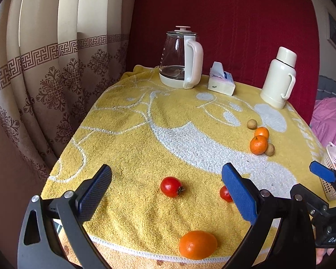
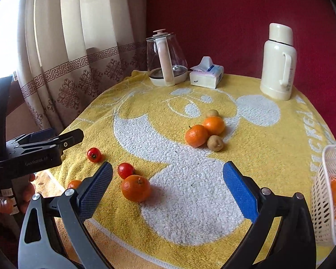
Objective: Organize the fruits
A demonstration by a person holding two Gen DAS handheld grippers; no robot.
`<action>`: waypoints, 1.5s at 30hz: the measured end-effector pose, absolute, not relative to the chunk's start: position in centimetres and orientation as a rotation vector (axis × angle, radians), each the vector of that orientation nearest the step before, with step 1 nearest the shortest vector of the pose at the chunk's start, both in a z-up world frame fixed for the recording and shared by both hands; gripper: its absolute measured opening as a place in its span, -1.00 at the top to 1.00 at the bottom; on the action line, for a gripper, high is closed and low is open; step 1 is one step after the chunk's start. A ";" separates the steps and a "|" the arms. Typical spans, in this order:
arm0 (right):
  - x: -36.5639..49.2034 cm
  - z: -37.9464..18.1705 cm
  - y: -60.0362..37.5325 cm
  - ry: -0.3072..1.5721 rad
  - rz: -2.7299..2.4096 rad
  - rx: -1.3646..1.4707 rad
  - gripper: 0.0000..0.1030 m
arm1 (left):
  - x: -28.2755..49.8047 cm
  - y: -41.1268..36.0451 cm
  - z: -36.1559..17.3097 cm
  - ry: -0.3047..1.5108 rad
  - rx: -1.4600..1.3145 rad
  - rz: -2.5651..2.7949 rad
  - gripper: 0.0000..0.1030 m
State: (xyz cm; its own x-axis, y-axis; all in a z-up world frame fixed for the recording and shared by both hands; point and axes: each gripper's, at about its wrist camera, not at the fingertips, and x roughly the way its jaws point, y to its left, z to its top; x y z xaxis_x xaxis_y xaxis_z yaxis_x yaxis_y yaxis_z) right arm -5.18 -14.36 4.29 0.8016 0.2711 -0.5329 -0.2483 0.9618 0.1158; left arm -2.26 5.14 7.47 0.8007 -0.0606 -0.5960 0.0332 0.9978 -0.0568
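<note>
We find both grippers empty and spread wide over the tabletop [image 2: 268, 134], which is covered by a yellow towel. The left gripper [image 1: 165, 192] hangs with a red fruit [image 1: 171, 186] lying between its fingers, slightly ahead; a second red fruit [image 1: 225, 194] sits just behind its right finger, partly hidden. An orange [image 1: 197, 244] lies below and nearer the camera, at the towel's edge. We judge this posture as lining up on the red fruit, jaws wide to clear it.

The right gripper [image 2: 168, 190] has its jaws equally parted, holding nothing. Another orange [image 2: 136, 187] rests just inside its left finger, touching a red fruit behind it. Ahead of this gripper, well apart, two oranges and two small brown fruits form a touching cluster [image 2: 205, 132]. To its right stands the white basket [image 2: 329, 190], already holding orange fruit; we take it as the collecting point.

Far ahead stand a glass kettle [image 1: 181, 60], a tissue pack [image 1: 221, 83] and a cream flask [image 1: 278, 78], clear of the working area. The chief hindrance is crowding: touching fruits may roll when one is taken.
</note>
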 end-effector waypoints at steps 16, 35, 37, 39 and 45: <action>-3.2 2.0 -11.7 0.677 0.348 0.026 -0.53 | -1.4 7.1 5.7 0.679 -0.067 -0.061 -0.89; -1.6 0.3 -10.4 0.767 0.387 0.019 -0.36 | 2.1 6.4 2.0 0.843 -0.111 -0.248 0.12; -1.5 0.2 -10.3 0.770 0.391 0.018 -0.33 | 2.4 6.3 1.8 0.853 -0.116 -0.258 0.25; -1.4 0.2 -10.2 0.776 0.393 0.019 -0.27 | 2.6 6.2 1.7 0.859 -0.119 -0.274 0.35; -1.0 -0.2 -10.3 0.800 0.400 0.032 -0.12 | 2.3 5.9 2.0 0.847 -0.112 -0.288 0.37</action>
State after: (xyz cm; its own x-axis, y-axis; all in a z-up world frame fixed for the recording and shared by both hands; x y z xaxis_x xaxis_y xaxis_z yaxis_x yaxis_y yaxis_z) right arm -0.96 -10.33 -0.23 0.6261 0.3607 -0.6913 -0.3368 0.9247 0.1775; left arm 2.30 5.95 2.03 0.6261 -0.2942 -0.7221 0.2060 0.9556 -0.2108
